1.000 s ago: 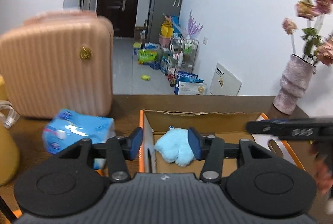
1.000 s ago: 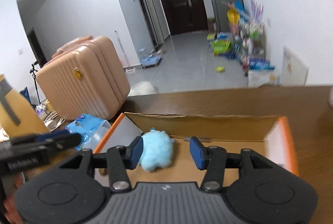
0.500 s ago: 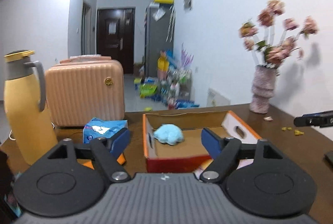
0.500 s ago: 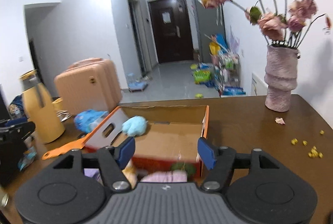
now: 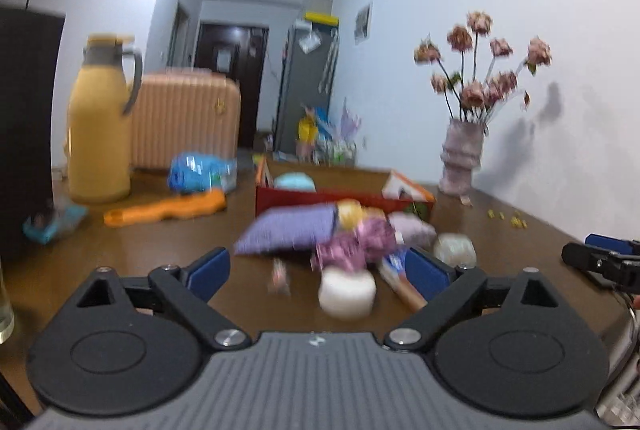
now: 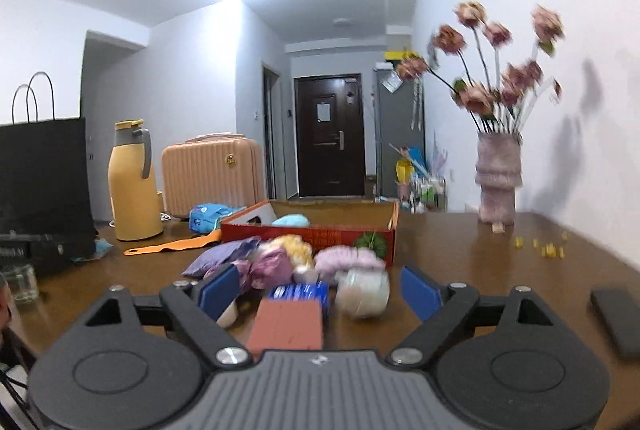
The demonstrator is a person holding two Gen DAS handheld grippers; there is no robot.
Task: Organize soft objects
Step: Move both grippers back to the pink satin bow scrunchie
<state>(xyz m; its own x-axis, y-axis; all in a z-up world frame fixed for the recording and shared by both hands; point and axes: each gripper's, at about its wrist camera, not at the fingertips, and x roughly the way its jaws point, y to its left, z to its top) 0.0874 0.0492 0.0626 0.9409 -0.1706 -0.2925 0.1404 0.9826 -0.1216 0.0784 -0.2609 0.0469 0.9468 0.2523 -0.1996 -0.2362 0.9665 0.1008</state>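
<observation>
A red cardboard box stands mid-table with a light blue plush lying inside it. In front of it is a pile of soft things: a purple pillow, a yellow plush, a pink frilly piece and a white roll. My left gripper hangs short of the pile, its jaws opening and holding nothing. My right gripper is also back from the pile, jaws opening and empty. A brick-red block and a white roll lie just ahead of it.
A yellow thermos, pink suitcase and black paper bag stand at the left. A blue tissue pack and orange strip lie near the box. A flower vase, yellow crumbs and a black flat device are at the right.
Both grippers have pulled back from over the box and their jaws have spread wider. The blue plush stays in the box. The pile in front of the box has come into view.
</observation>
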